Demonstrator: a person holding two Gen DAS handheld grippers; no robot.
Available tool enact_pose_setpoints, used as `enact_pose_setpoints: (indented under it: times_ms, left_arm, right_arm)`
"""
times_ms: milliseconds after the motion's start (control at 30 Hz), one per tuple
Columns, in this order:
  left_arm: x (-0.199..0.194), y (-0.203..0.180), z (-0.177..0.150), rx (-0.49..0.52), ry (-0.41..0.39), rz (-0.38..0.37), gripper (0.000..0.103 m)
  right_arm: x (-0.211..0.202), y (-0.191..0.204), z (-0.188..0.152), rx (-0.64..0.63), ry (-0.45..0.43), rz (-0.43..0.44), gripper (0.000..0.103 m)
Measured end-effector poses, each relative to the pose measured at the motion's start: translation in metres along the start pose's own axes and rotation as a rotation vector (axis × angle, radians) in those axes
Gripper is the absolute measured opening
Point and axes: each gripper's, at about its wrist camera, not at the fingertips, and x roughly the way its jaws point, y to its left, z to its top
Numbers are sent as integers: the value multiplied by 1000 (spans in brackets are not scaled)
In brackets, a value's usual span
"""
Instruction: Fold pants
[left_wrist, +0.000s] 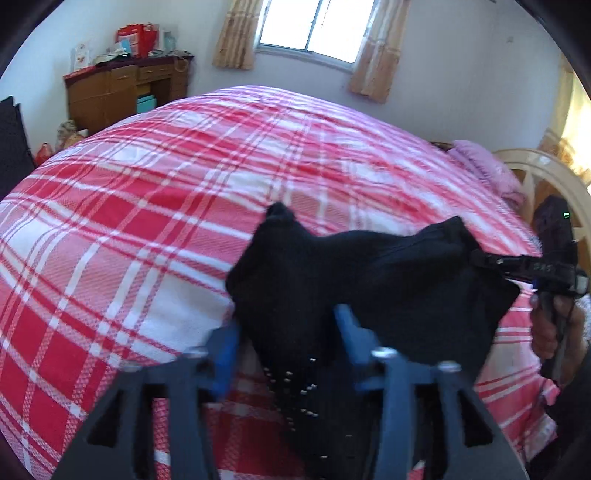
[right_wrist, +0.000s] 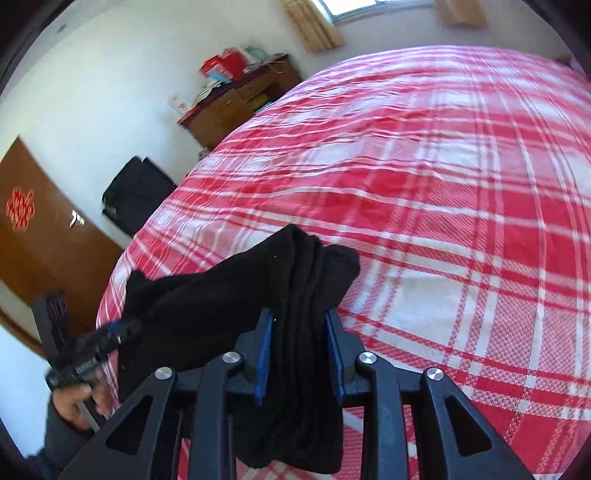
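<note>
I hold black pants (left_wrist: 317, 273) bunched above the plaid bed (left_wrist: 147, 206) for laying down: left gripper (left_wrist: 288, 339) stands open around them, right gripper (right_wrist: 299, 347) pinches a thick fold.

I see the pants (left_wrist: 332, 280) low and centre over the bed (left_wrist: 147, 221), a desk (left_wrist: 122, 92) upper left, a window (left_wrist: 314, 26) at top.

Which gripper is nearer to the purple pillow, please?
Right. The right gripper holds the black pants on the side towards the purple pillow and headboard; the left gripper is further away, at the pants' opposite end.
</note>
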Motion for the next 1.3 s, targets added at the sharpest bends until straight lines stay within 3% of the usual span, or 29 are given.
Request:
enact_pose_setpoints:
  times_ms: [33, 167, 233, 400, 500, 700, 800, 967, 1167, 1300]
  left_arm:
    - [1, 1, -3, 4, -6, 16, 73]
    - [-5, -1, -10, 48, -28, 44, 74]
    - [-7, 0, -13, 54, -32, 59, 77]
    - [-14, 2, -16, 61, -34, 88, 84]
    - [-17, 4, -18, 66, -35, 118, 90]
    - [-19, 5, -19, 75, -29, 158, 97]
    - [-22, 7, -23, 79, -18, 177, 98]
    - [-35, 6, -28, 92, -11, 209, 98]
    - [-52, -12, -35, 162, 0, 241, 98]
    - [-66, -24, -34, 186, -16, 243, 98]
  right_arm:
    - [1, -4, 0, 21, -4, -1, 33]
    - [-1, -6, -7, 43, -21, -5, 37]
    - [-4, -7, -12, 49, -34, -19, 47]
    - [-10, -27, -22, 137, -63, 31, 58]
    - [-13, -36, -23, 182, -79, 63, 58]
    - [-26, -38, -30, 180, -107, 27, 58]
    - [-40, -47, -37, 197, -136, -93, 58]
    - [-75, -55, -54, 211, -163, -152, 58]
    - [-120, -49, -71, 250, -239, -130, 58]
    - [-132, -38, -68, 257, -221, -162, 59]
